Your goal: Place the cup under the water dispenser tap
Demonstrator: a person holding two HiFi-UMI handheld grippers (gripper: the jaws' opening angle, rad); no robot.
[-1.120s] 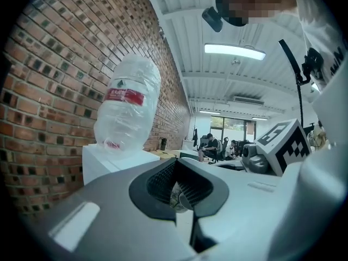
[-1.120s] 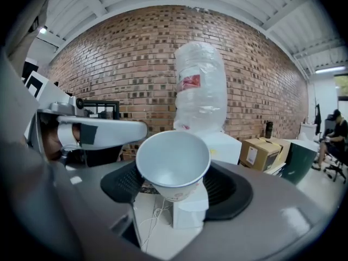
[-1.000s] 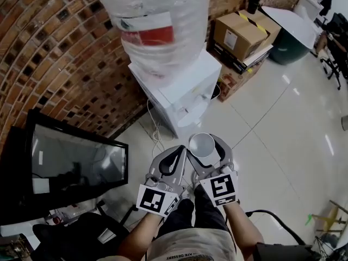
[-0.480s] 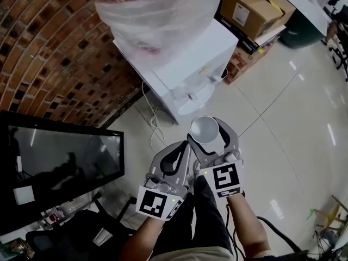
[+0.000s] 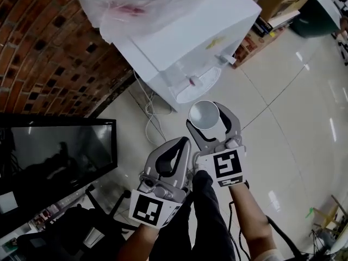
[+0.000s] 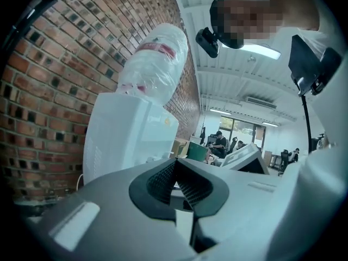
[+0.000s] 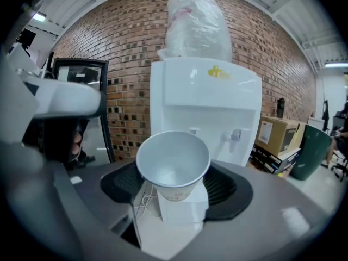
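A white paper cup [image 5: 203, 114] [image 7: 173, 165] stands upright, mouth up and empty, with my right gripper [image 5: 207, 118] [image 7: 175, 188] shut on its sides. It hangs in front of the white water dispenser [image 5: 185, 42] [image 7: 209, 99], short of the two taps [image 5: 191, 82] [image 7: 235, 135] and the round drip tray [image 5: 202, 86]. A big clear bottle [image 5: 136, 4] [image 7: 196, 23] sits on top of the dispenser. My left gripper [image 5: 176, 152] [image 6: 176, 179] is beside the right one, shut with nothing between its pads.
A brick wall [image 5: 43, 53] runs behind the dispenser, with white cables [image 5: 148, 110] on the floor at its foot. A dark monitor [image 5: 54, 156] stands at the left. Cardboard boxes [image 5: 272, 4] [image 7: 272, 137] and a green bin [image 7: 307, 148] lie to the right.
Both grippers have sunk lower in front of the dispenser, and its front face with the taps has come into view. The cup stays in the right gripper.
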